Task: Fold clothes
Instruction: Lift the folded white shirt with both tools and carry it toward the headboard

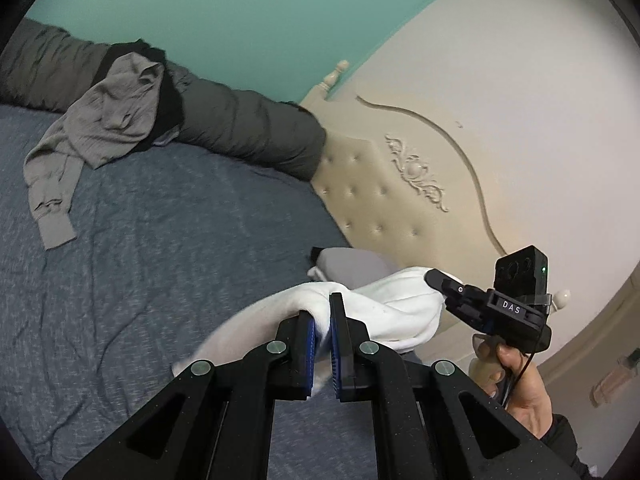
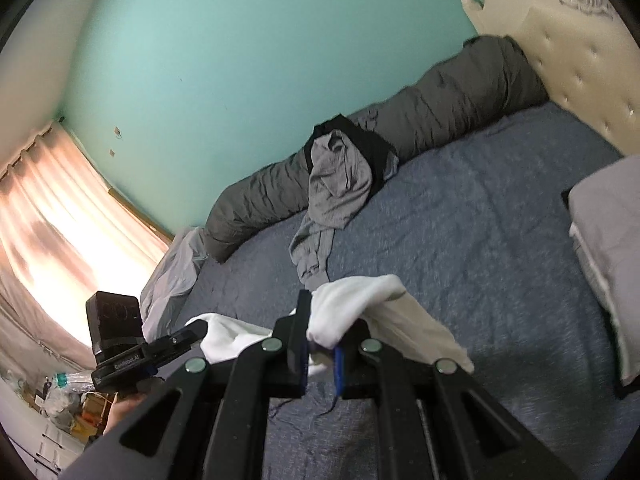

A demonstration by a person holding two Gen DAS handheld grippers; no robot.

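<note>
- Left wrist view: the left claw (image 1: pixel 322 320) is pinching a fold of the white garment (image 1: pixel 396 308) between its blue pads (image 1: pixel 310 346); cloth fills the gap between the fingers.
- The garment hangs above the bed (image 1: pixel 160 280), drooping to the left of the claw and stretching right towards the right claw (image 1: pixel 438 280).
- The right claw's black tip is buried in the far end of the garment; a hand (image 1: pixel 520 384) holds its grip below.
- A folded grey item (image 1: pixel 352 264) lies on the bed just beyond the garment.
- Well ahead and to the left, a grey top (image 1: pixel 100 128) lies across a dark bolster (image 1: pixel 240 128) by the wall.
- Ahead and right stands the cream headboard (image 1: pixel 400 200).
- Right wrist view: the right claw (image 2: pixel 322 344) is clamped on a bunch of the white garment (image 2: pixel 352 304), which spills over both fingers.
- The garment runs left to the left claw (image 2: pixel 196 330), whose tip meets the cloth; whether that tip is closed cannot be told in this view.
- The grey top (image 2: pixel 336 188) lies straight ahead on the bed (image 2: pixel 480 220).
</note>
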